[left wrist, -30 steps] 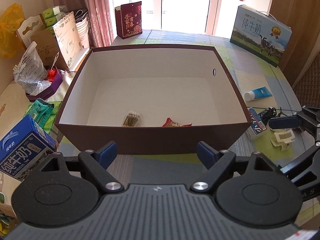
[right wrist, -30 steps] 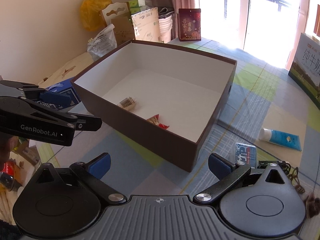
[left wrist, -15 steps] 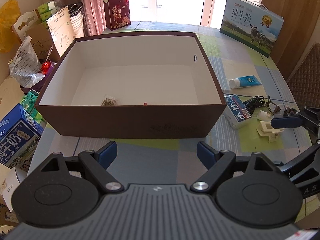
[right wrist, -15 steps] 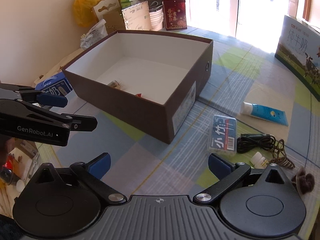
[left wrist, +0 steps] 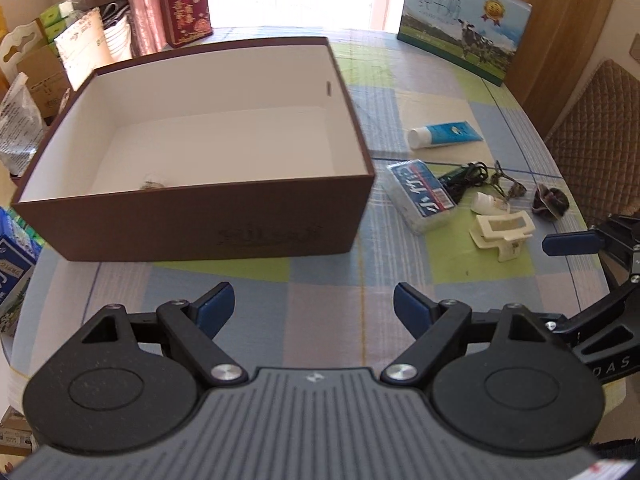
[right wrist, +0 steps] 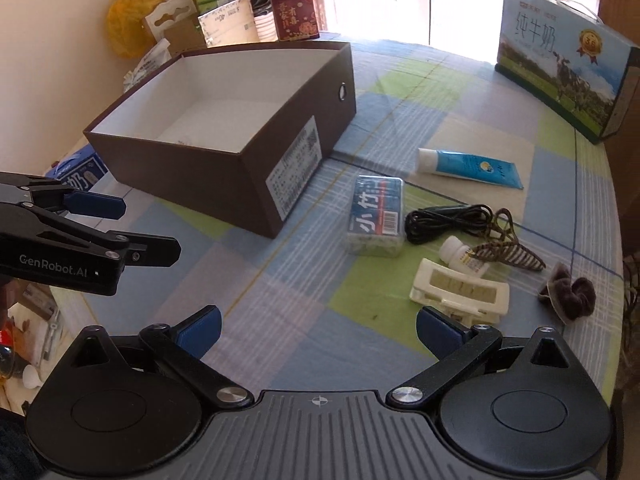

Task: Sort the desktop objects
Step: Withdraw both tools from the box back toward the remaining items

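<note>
A brown box with a white inside stands on the checked tablecloth; a small item lies in its near part. To its right lie a blue tube, a clear toothpick box, a black cable, a small white bottle, a cream hair clip, a striped clip and a brown scrunchie. My left gripper hovers open before the box. My right gripper is open, near the cream clip.
A blue-green milk carton case stands at the table's far right. A red gift box, bags and cartons crowd the far left. A small milk box sits beyond the left edge. A chair is at right.
Both grippers pulled back from the box and swung right; the loose items beside the box came into fuller view. Both stayed open and empty.
</note>
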Action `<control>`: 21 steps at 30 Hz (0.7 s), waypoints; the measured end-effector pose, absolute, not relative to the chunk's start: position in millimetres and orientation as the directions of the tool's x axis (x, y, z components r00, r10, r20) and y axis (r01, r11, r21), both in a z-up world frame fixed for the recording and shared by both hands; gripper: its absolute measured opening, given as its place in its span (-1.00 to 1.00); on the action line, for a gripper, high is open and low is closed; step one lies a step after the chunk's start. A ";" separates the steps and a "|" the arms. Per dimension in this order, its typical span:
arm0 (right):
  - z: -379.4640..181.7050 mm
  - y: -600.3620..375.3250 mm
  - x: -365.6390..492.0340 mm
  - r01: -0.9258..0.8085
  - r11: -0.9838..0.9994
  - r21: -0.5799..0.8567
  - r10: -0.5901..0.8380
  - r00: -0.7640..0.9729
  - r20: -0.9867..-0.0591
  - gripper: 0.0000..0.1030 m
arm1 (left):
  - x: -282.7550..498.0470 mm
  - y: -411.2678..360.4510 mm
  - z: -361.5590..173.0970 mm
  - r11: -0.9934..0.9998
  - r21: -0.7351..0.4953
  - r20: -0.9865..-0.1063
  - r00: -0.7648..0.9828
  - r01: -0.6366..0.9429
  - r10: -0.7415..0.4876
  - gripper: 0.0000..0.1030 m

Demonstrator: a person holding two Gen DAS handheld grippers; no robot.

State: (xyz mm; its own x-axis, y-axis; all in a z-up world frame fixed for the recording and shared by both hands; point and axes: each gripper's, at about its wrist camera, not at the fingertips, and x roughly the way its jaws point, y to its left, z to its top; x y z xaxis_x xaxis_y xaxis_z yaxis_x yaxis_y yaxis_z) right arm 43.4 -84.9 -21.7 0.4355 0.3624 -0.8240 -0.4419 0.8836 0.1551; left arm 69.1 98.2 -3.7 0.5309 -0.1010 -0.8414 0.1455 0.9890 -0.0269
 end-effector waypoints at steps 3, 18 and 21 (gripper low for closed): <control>-23.3 -98.8 42.1 -0.402 0.903 0.152 0.339 0.450 -0.826 0.96 | 70.6 84.6 -7.6 0.982 -0.034 -0.846 0.518 0.188 -0.128 0.64; -34.0 -154.8 39.2 -0.211 0.973 0.091 0.194 0.539 -0.820 0.96 | 90.3 26.2 -22.9 0.941 -0.051 -0.856 0.470 0.335 -0.214 0.64; -40.4 -160.1 41.2 -0.182 0.981 0.074 0.166 0.563 -0.810 0.96 | 94.9 17.9 -26.6 0.936 -0.049 -0.857 0.467 0.348 -0.219 0.64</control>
